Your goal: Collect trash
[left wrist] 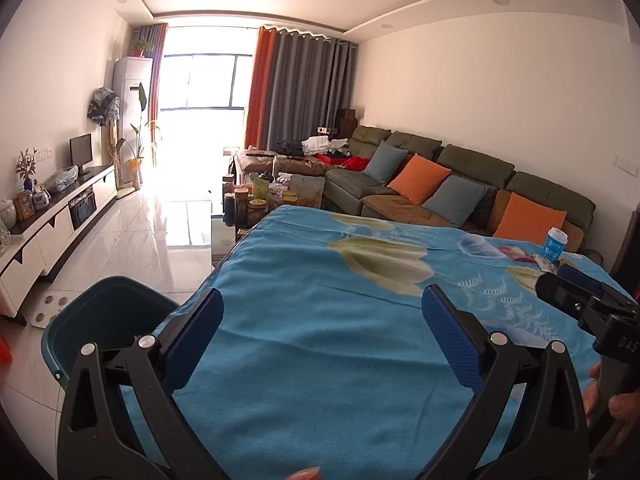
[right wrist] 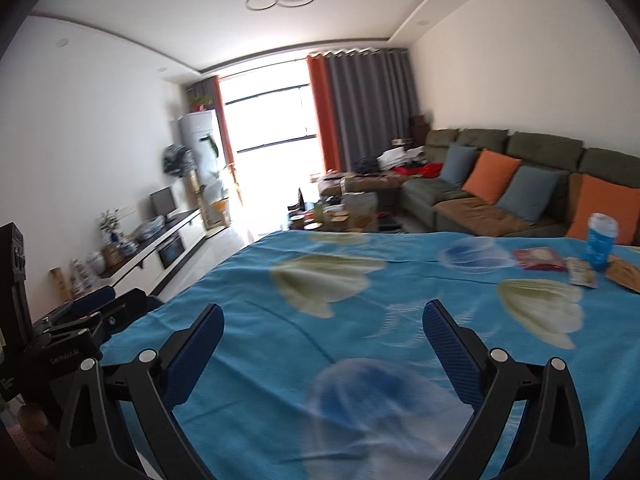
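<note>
Two grippers, left (left wrist: 322, 304) and right (right wrist: 323, 322), jaws wide apart, empty; one cup (right wrist: 601, 240).

Teal bin (left wrist: 100, 320) (half behind fingers)

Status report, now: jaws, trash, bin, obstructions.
Left gripper and right gripper: jaws wide, empty. Blue cup and wrappers on the table's far right. Teal bin at left edge. Nothing between.
</note>
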Motion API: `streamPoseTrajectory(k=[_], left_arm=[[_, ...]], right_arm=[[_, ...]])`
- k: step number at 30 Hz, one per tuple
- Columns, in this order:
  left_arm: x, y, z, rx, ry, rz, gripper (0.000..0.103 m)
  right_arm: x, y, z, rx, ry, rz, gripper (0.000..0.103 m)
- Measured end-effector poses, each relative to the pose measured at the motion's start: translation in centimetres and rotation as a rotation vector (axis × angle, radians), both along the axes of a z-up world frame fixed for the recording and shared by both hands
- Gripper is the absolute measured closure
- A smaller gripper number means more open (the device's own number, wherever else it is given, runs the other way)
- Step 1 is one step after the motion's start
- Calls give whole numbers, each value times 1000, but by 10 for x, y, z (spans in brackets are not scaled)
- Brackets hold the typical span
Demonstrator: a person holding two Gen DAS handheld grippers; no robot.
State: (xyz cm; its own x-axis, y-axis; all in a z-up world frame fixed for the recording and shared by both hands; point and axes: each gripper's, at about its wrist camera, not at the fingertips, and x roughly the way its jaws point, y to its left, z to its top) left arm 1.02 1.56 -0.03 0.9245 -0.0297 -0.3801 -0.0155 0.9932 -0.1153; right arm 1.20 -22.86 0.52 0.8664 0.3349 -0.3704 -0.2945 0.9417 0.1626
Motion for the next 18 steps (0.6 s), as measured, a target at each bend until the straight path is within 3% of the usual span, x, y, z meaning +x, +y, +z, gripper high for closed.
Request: streamPoseTrajectory(k=[10,18], left_arm=[[3,-38,8,49,-70,-19,6],[2,-44,13,68,-100,-38,6]], right_arm=[[-22,-35,-6,-33,-61,-131,7],[-31,-40,-4,-34,-94,-177,7]])
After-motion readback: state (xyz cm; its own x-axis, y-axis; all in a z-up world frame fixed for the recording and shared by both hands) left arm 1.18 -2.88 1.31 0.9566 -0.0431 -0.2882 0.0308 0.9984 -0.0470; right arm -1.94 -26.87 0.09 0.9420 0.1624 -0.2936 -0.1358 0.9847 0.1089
